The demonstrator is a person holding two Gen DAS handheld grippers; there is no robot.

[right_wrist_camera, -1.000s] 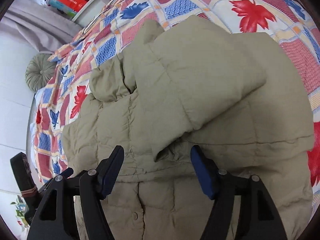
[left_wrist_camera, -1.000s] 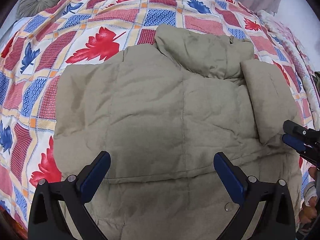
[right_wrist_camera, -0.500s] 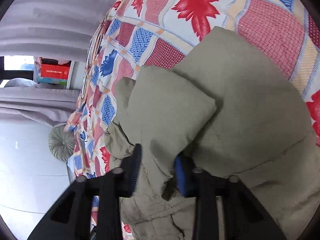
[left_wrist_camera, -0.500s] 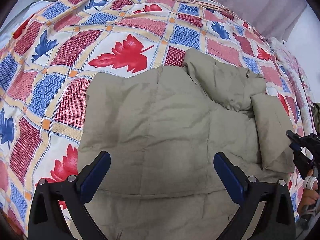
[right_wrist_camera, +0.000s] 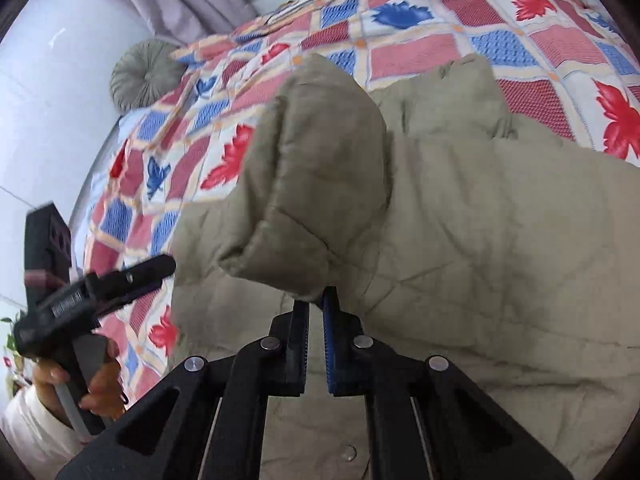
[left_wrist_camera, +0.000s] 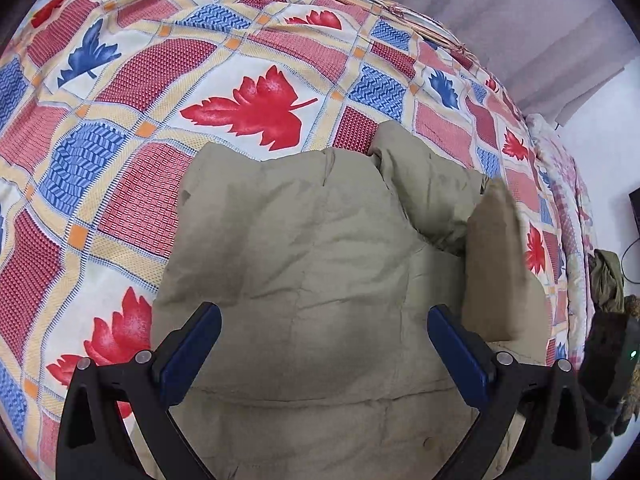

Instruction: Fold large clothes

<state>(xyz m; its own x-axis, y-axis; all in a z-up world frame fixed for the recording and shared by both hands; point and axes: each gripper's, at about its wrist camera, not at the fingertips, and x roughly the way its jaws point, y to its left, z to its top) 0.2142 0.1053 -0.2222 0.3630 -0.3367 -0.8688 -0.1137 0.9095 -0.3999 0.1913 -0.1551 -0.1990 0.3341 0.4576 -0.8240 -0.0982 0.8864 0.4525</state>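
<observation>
A large khaki puffer jacket (left_wrist_camera: 320, 264) lies flat on a bed with a red and blue leaf quilt (left_wrist_camera: 248, 112). My left gripper (left_wrist_camera: 324, 340) is open and empty, hovering above the jacket's lower middle. My right gripper (right_wrist_camera: 316, 304) is shut on the cuff of the jacket's sleeve (right_wrist_camera: 316, 176) and holds it lifted above the jacket body (right_wrist_camera: 500, 240). The raised sleeve also shows in the left wrist view (left_wrist_camera: 496, 264), blurred. The left gripper shows at the left edge of the right wrist view (right_wrist_camera: 120, 280), held by a hand.
A round grey cushion (right_wrist_camera: 144, 76) lies at the head of the bed. Grey curtains (left_wrist_camera: 540, 32) hang behind the bed. A dark green garment (left_wrist_camera: 608, 280) lies past the bed's right edge. The quilt is bare left of the jacket.
My right gripper closed on the sleeve cuff and lifted it off the jacket, swinging it leftward. My left gripper stayed open and drew back and left.
</observation>
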